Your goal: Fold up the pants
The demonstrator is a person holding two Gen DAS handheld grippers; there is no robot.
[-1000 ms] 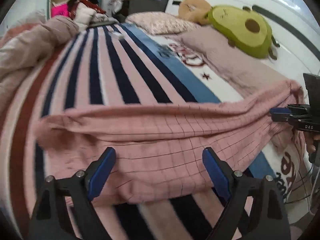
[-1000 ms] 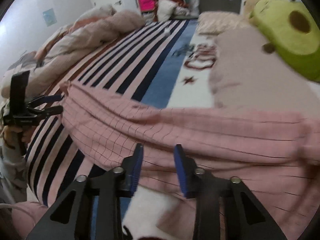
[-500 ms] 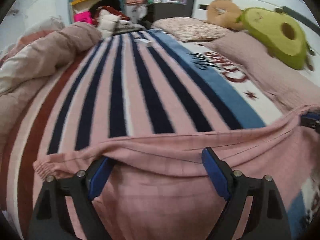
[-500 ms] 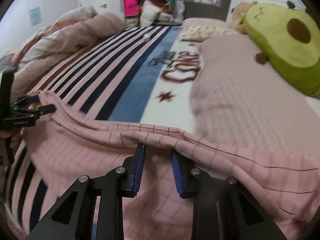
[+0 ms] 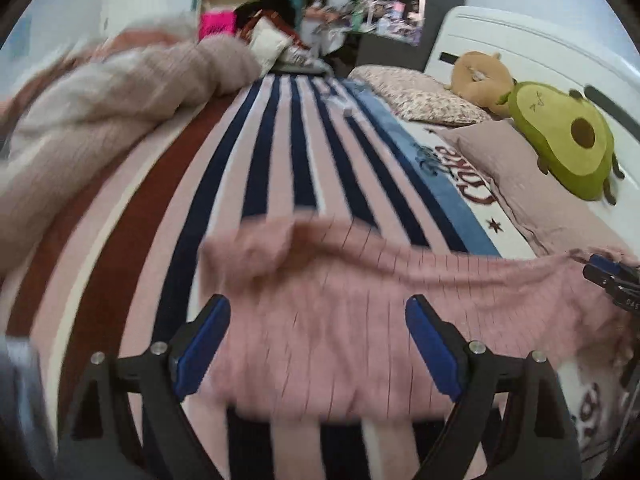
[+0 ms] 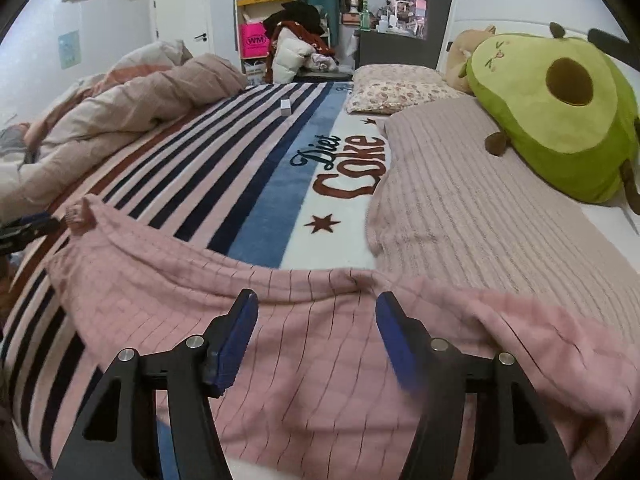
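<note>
Both the left gripper (image 5: 318, 340) and right gripper (image 6: 316, 334) hover with jaws apart above the pants (image 6: 304, 344), laid across the near bed (image 6: 240, 152), seemingly freed for folding.

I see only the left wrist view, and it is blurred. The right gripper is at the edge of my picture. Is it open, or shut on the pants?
Observer: In the right wrist view the right gripper is open. The pants lie under its spread fingers, not pinched.
Operator: Is the far edge of the pants straight there?
Observer: No. It sags in a shallow curve ahead of the gripper, and the right part lies bunched on the beige ribbed cover.
Operator: Is anything loose on the bed ahead?
Observer: A small white box stands on the striped blanket, well beyond the pants.
</note>
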